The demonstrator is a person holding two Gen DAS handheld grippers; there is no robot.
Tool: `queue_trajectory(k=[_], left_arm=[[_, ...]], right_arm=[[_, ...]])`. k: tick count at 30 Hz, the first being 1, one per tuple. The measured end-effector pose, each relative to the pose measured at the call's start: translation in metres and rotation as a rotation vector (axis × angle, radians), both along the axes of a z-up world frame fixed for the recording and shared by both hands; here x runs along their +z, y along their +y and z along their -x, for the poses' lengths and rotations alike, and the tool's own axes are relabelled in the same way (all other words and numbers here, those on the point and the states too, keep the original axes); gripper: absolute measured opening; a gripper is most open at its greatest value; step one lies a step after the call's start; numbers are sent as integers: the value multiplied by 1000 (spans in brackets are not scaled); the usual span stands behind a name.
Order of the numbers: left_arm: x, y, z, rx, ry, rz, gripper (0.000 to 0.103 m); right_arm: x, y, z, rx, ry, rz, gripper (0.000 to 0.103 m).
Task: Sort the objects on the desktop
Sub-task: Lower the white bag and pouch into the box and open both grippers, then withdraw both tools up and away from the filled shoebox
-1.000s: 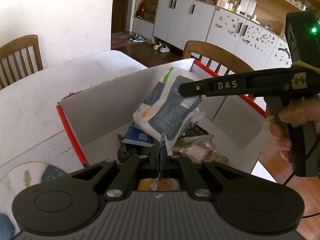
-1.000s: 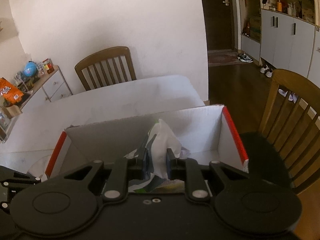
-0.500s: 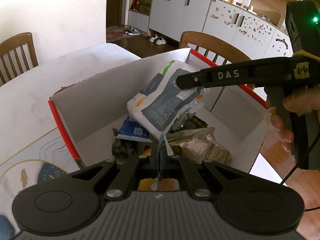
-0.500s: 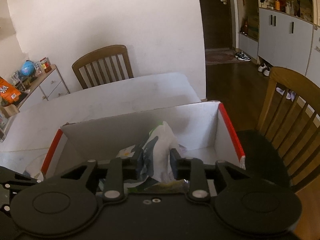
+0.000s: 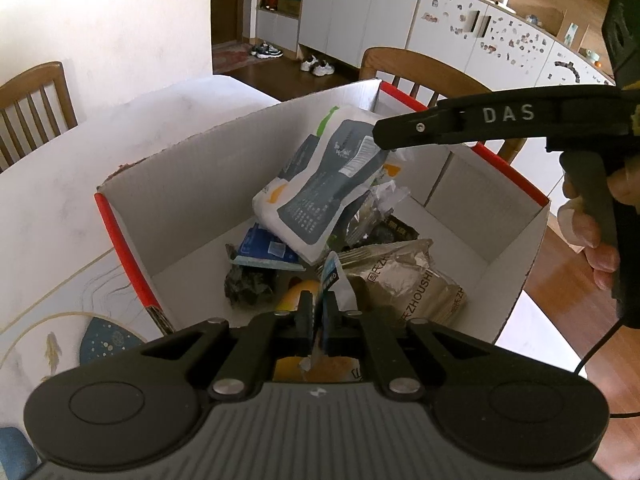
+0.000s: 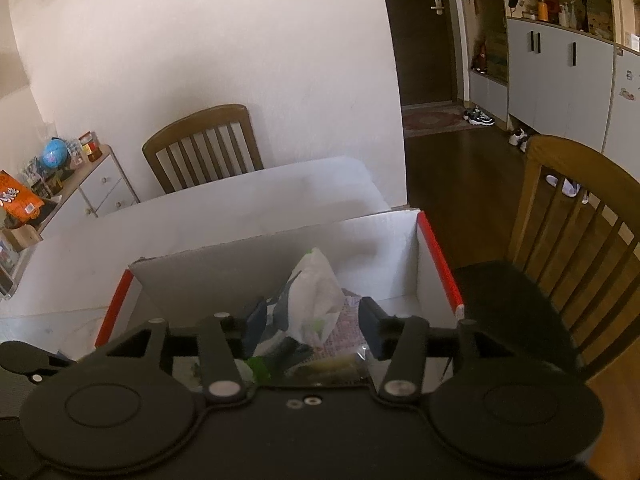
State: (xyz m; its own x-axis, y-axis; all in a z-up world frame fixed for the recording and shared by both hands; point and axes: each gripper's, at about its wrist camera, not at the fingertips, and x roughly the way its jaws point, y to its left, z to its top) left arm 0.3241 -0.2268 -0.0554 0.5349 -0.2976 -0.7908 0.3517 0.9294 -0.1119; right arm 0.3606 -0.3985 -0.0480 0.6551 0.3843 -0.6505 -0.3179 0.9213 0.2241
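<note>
Your right gripper (image 6: 310,330) jaws are opening, releasing the white pouch (image 5: 320,188) into the box (image 5: 192,184); your left gripper (image 5: 316,316) pinches a wrapper (image 5: 334,280), unsorted.

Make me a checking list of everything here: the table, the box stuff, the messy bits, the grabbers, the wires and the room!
Surface: white table, painted pattern at its near corner.
Job's things: cardboard box with red edges holds a white-and-grey packet, a blue packet and a tan foil bag.
Clutter: nothing seen on the bare tabletop.
Grippers: left gripper shut on a thin wrapper; right gripper opening, the white-and-grey packet between its jaws, over the box.
Cables: black cable hangs from the right handle.
Surroundings: wooden chairs, grey cabinets, shoes on the floor.
</note>
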Motion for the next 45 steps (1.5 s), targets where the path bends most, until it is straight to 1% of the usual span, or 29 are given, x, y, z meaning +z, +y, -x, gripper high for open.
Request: queue_trajectory(k=[5,8,11,15,16,17,18,19,24,25,33,36,39,41,42,43,45], left_arm=[[6,1,2,6,-11,-1,5],[11,3,4,12,-20,3,8],[18,5,7,12,-33,18,14],[28,9,12,16,-62,41,33],[30,10,13,17,-69,44,41],[32,10,15,18,-78,48,45],[35,11,16,21,-86,53,54],[37,12,17,23,-94,57,59],[47,15,25,26,-115,70,69],[48,15,26,28,-116,71,70],[55,23,38,36,-122,91,73],[57,26,43,38,-128,95,73],[60,31,47,44,-134,103,77],[62,33,50,47,-137,111,78],[63,34,51,49,-140,111,79],[64,35,52,52,-143,108,82],[64,37,54,57,-148,102,84]], right_arm=[[5,-6,6,-11,-5,-18,54],[9,-9,10,-16,-8,-27,56],[14,-11,16,-13,-13,-31,56],[19,-14,24,-4,-17,-36,57],[21,-15,27,-2,-18,-37,57],[22,-15,29,1,-20,-38,57],[23,-16,32,4,-20,-39,58],[25,-16,35,6,-20,-40,58],[31,-17,47,22,-22,-41,61],[32,-17,50,25,-24,-40,63],[39,-12,69,50,-32,-34,65],[43,-10,77,56,-45,-32,69],[45,-8,85,61,-52,-27,71],[46,-8,91,65,-59,-22,73],[46,-7,94,66,-63,-22,74],[47,-7,97,67,-68,-21,76],[47,-7,102,62,-82,-20,80]])
